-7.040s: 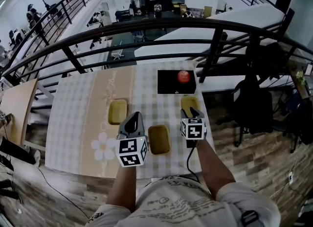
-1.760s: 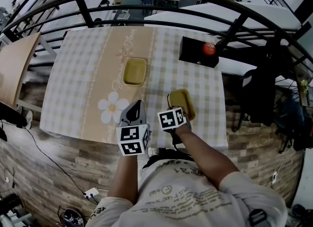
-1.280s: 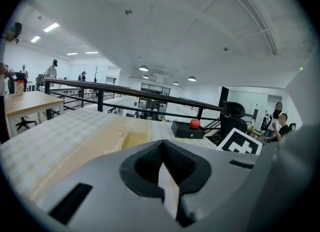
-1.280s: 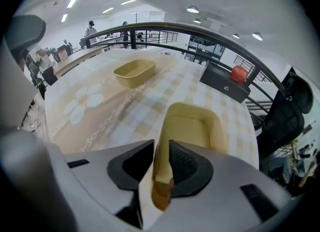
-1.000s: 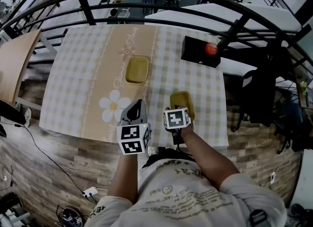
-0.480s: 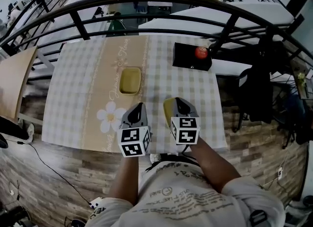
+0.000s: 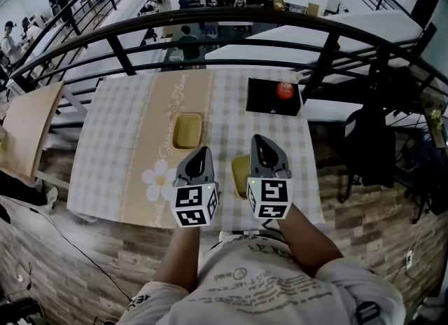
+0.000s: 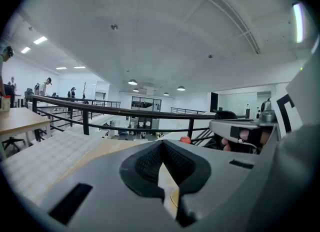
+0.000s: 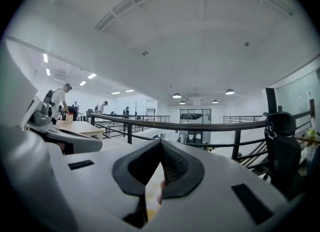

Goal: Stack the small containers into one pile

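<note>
One shallow yellow container (image 7: 187, 131) lies alone in the middle of the checked tablecloth. A second yellow container (image 7: 239, 174) sits near the front edge, half hidden behind my right gripper; I cannot tell how many are stacked there. My right gripper (image 7: 260, 139) is raised above it and points roughly level. Its jaws have just closed and hold nothing (image 9: 161, 143). My left gripper (image 7: 201, 152) hovers to the left of that container. Its jaws (image 8: 161, 145) meet at the tips, also holding nothing.
A black box (image 7: 268, 99) with a red ball (image 7: 284, 91) on it stands at the table's far right corner. A dark curved railing (image 7: 210, 22) runs behind the table (image 7: 119, 141). A wooden table (image 7: 24, 127) stands to the left and a dark chair (image 7: 371, 141) to the right.
Both grippers have risen off the table. The right one has tipped from pointing down at the near container to about level, and its jaws have shut empty. The containers stayed put.
</note>
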The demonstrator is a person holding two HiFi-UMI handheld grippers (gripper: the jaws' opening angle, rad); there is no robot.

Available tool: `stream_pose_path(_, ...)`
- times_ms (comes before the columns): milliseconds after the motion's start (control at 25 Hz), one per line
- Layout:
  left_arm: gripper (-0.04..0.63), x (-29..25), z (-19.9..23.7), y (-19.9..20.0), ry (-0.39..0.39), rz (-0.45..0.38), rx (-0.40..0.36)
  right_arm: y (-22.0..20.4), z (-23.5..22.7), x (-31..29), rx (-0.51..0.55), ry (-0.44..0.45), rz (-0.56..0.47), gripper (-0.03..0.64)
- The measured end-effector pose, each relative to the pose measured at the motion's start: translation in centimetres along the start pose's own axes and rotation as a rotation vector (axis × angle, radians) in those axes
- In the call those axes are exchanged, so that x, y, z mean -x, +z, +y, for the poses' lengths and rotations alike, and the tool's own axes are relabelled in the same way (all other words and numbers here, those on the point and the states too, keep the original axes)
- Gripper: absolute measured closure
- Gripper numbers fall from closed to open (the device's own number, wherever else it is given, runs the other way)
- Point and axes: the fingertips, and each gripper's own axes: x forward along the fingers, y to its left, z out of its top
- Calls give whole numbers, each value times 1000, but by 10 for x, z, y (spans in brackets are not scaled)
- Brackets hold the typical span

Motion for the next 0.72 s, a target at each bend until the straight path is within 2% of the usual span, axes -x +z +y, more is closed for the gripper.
stream_pose_path(120,591,-3,-3,7,13,-16,-10,8,-2,1,1,18,-37,614)
stream_pose_path(360,591,-1,-2,8,46,-18,-10,5,1,-5,-25,72,-19,614)
stream_pose_path(520,591,10,9,5,91,-14,2,-5,19,-23,-104,146,54,614)
stream_pose_path(720,591,29,43,-1,174,-13,29,-29,56,-68,-181,215,156,614)
